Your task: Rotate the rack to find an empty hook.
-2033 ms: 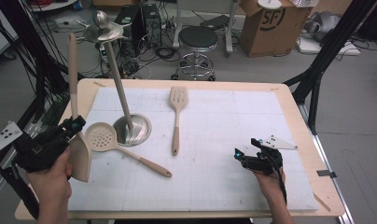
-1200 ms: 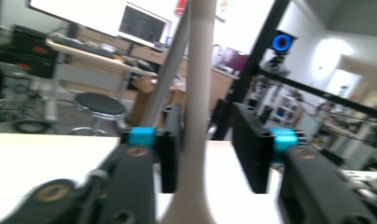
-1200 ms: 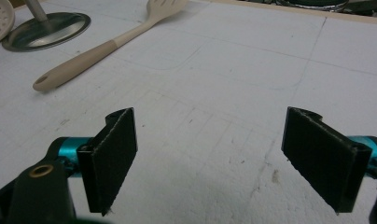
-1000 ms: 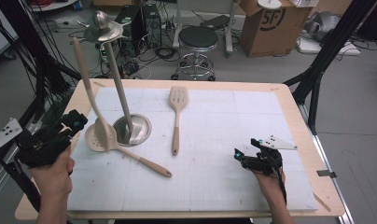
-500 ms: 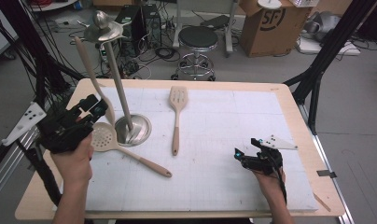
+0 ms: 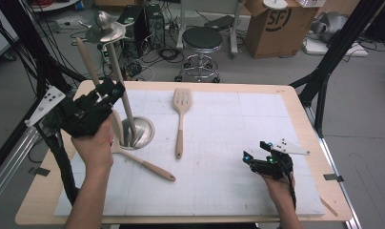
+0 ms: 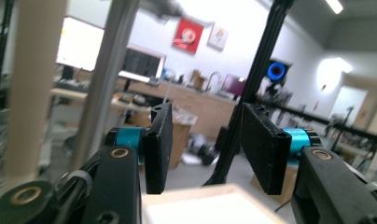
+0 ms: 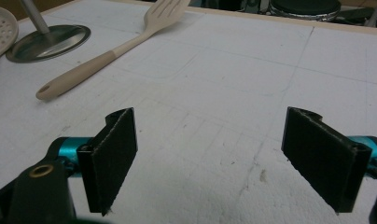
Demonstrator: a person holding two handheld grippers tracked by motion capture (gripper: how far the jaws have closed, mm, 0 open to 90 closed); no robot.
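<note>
Left tongs (image 6: 112,90) are hovering raised over the desk's (image 6: 286,95) left side, right beside the metal stand's pole (image 6: 119,83). Jaws are standing spread in the left gripper view, nothing between them. A beige utensil handle (image 6: 88,62) is sticking up steeply next to them, touching the left hand (image 6: 93,143) area; can't tell what is holding it. Skimmer (image 6: 143,164) is lying by the stand's base (image 6: 140,131), handle pointing toward the near edge. Slotted spatula (image 6: 181,119) is lying flat mid-desk, well apart. Right tongs (image 6: 257,160) are resting low on the white mat (image 6: 228,143) near the right corner, jaws spread wide, gripping nothing.
</note>
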